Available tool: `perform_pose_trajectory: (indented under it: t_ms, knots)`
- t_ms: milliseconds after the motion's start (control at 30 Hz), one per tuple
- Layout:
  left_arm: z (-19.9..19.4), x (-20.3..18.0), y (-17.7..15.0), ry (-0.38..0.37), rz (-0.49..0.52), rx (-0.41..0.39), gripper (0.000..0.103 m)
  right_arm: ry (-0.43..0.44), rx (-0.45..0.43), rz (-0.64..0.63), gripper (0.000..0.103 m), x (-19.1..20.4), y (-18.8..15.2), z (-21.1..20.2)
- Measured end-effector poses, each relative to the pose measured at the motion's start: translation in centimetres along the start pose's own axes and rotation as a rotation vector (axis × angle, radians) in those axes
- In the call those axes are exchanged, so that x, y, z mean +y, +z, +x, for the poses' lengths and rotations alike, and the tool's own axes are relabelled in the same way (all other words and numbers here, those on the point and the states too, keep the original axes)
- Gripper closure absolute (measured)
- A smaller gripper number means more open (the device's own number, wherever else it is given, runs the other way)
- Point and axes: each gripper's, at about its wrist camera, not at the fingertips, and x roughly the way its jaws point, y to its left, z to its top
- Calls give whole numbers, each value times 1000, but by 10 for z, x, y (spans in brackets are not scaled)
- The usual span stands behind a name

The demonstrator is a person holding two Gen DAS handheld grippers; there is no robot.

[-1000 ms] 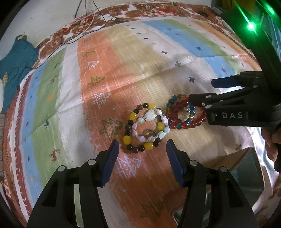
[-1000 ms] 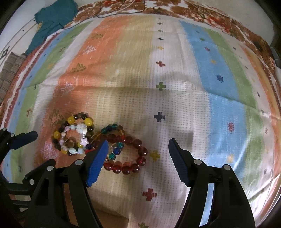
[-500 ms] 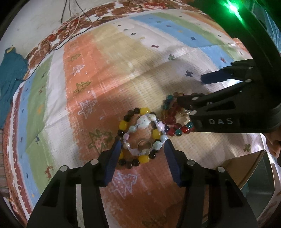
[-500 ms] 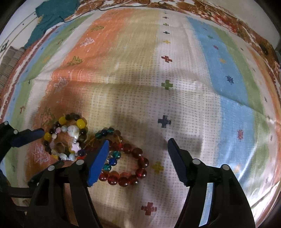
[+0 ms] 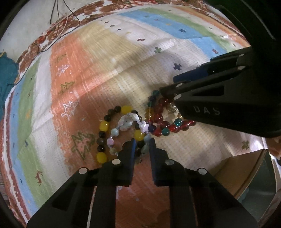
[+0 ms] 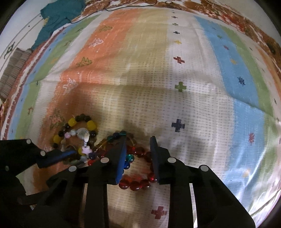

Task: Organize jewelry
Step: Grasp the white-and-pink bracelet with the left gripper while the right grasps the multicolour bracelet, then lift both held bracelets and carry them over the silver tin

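Left wrist view looks down on a woven bedspread, striped in orange, tan, white, blue and green with small stitched trees and crosses, its weave coarse and a little creased. It serves as a soft bed for loose beads, so nothing rolls away. At the bedspread's near right corner a cardboard box stands open, likely where the jewelry is meant to go. A teal cloth lies bunched at the far left edge, well apart from the work.

Two heaps of bracelets lie side by side, touching, toward the near edge. The red bracelet is a ring of glossy round glass-like beads, tangled with teal and amber ones. The yellow bracelet mixes smooth yellow lumps with dark round beads, and pale stone and star-shaped beads curl inside it.

The right tool has just been closing; its blue pads straddle the red ring's far side, and whether they press yet I cannot tell. The left tool is pinched nearly together on the pale beads at the yellow ring's near right side, seemingly to lift each heap separately.
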Motion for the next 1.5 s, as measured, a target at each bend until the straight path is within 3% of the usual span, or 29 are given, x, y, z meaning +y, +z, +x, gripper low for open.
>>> perform_pose_trajectory:
  t_ms: [167, 200, 667, 1100, 1500]
  knots:
    - [-2, -1, -1, 0, -3, -6, 95, 9, -8, -15, 85, 3, -1, -1]
    - [-3, -1, -1, -2, -8, -8, 96, 12, -12, -19, 93, 3, -1, -2]
    - [-24, 8, 2, -28, -72, -55, 96, 5, -33, -10, 93, 1, -4, -14]
    - [-49, 12, 7, -6, -180, -83, 96, 0, -78, -5, 93, 4, -12, -38]
    - [-76, 24, -1, 40, -284, -111, 96, -7, -185, -15, 93, 13, -25, -77]
